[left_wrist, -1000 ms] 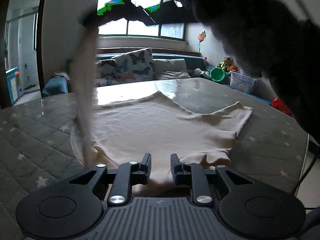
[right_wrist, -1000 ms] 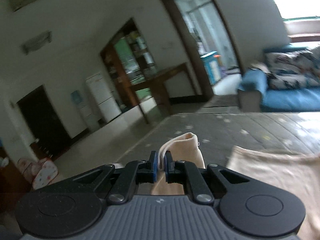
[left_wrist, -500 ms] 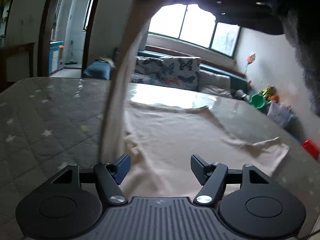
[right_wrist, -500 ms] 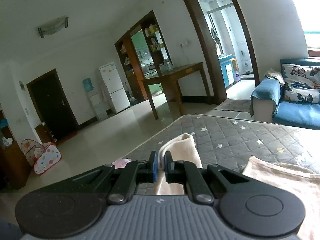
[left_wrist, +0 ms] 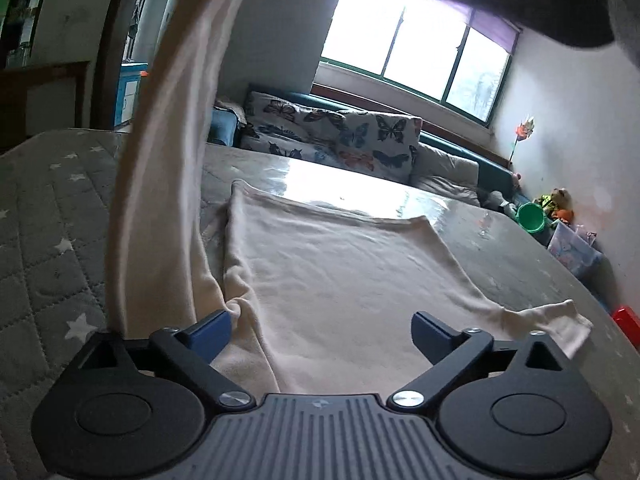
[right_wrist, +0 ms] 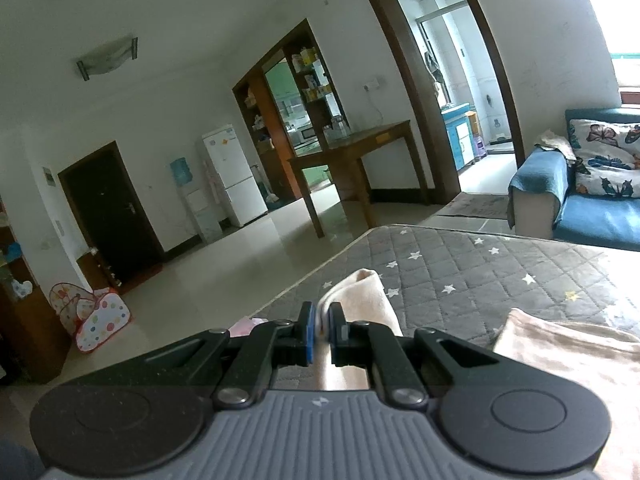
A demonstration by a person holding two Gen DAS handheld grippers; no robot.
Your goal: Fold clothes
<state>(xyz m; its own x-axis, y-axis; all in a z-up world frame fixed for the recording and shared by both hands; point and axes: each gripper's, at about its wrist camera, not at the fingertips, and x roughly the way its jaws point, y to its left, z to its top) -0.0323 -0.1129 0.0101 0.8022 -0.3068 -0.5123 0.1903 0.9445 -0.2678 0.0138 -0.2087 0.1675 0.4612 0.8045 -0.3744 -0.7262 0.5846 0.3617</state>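
The cream garment (left_wrist: 340,280) lies spread on the star-quilted mattress (left_wrist: 48,232), its body flat and mostly smooth, with one sleeve (left_wrist: 552,324) stretched out toward the right edge of the bed. The other sleeve (left_wrist: 168,152) is lifted from the bed and rises as a long band at the left of the left wrist view, up to the top of the picture. In the right wrist view the end of this sleeve sits between the blue pads of the right gripper (right_wrist: 325,334), whose jaws are clamped together on the fabric, and a small fold of it stands out past them. A second ago the left gripper (left_wrist: 322,332) had its jaws almost together at the near hem of the garment; now they stand wide apart and hold nothing, with the hem just in front of them and a small wrinkle of cloth touching the left pad. So the left side has let go, and only the right gripper carries cloth. The right camera has also become more level and now shows the mattress edge below the sleeve. I judge that the sleeve fold is under way: the lifted sleeve must next go across the body and be laid flat. Whether the shoulder seam is twisted under the lifted band I cannot tell well, because the cloth there is bunched. Beyond the bed are a sofa with butterfly cushions (left_wrist: 332,136), a bright window (left_wrist: 404,44) and a green bucket (left_wrist: 530,218) among toys.
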